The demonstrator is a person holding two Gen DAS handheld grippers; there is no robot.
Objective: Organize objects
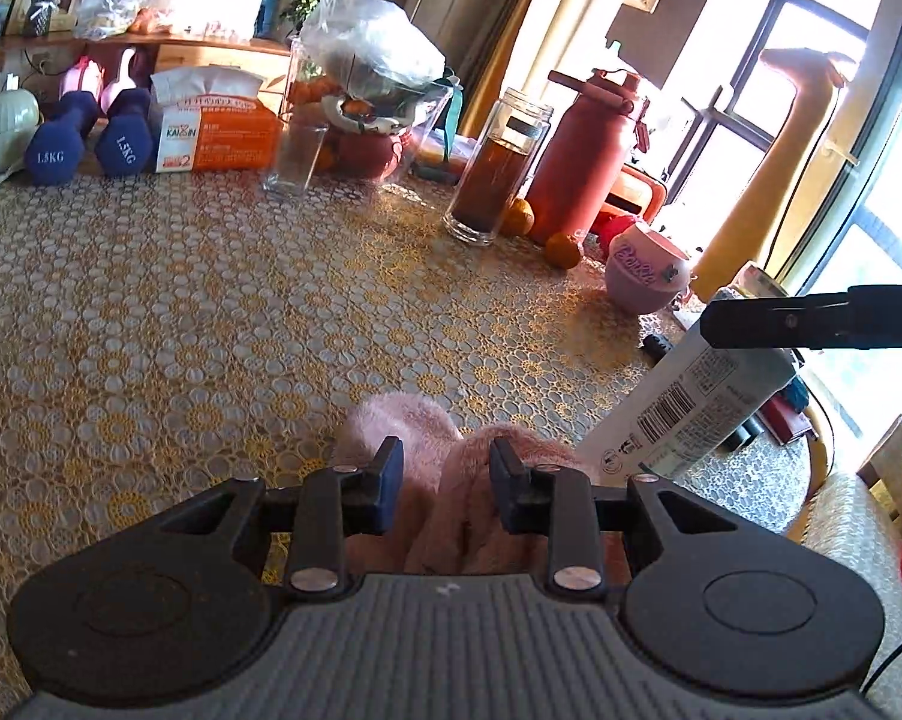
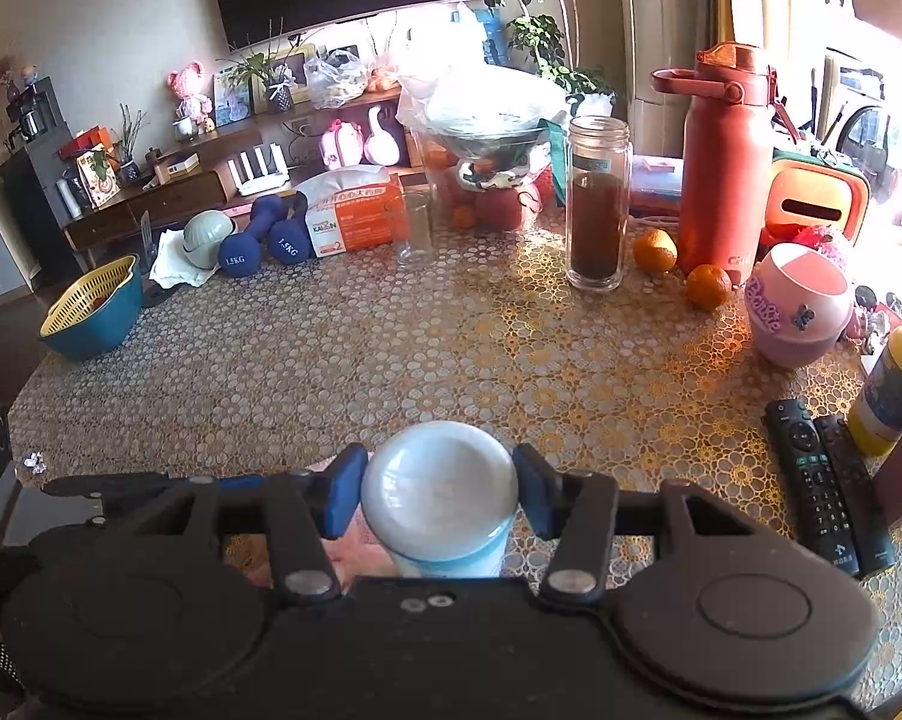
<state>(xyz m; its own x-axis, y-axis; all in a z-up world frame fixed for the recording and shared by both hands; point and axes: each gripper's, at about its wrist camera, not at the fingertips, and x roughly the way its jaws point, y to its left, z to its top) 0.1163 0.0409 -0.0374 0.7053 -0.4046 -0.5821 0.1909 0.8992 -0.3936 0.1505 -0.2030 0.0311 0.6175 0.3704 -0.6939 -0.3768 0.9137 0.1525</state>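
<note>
Here, in the left wrist view, the left hand-held gripper (image 1: 446,483) has its two blue-padded fingers standing apart on either side of a pink fluffy cloth (image 1: 451,468), a soft, bunched heap lying on the bench (image 1: 211,330); whether the pads actually press it I cannot tell. The bench wears a plastic lace-pattern cover of yellow and white flowers. At 3 o'clock a white cylindrical bottle (image 1: 685,402) with a printed barcode leans over, a black finger of the right hand-held gripper (image 1: 811,324) pressed on its upper part. Toward 1 o'clock stand a clear glass jar (image 1: 499,168) of brown powder, a tall red flask (image 1: 583,150) and a round pink pot (image 1: 646,267). At 11 o'clock lie two blue dumbbells (image 1: 85,141) and an orange tissue box (image 1: 217,129).

In the right wrist view, the right hand-held gripper (image 2: 440,492) is clenched on the bottle (image 2: 442,495), whose smooth, rounded white end faces the camera between the blue pads, held above the near edge of the bench (image 2: 331,360). Only this view shows two black remotes (image 2: 829,486) at 3 o'clock, a yellow-capped bottle (image 2: 895,390) beside them, and a blue bowl with a yellow strainer (image 2: 94,306) at 9 o'clock. Only a sliver of the pink cloth (image 2: 355,558) shows here, under the bottle.
</note>
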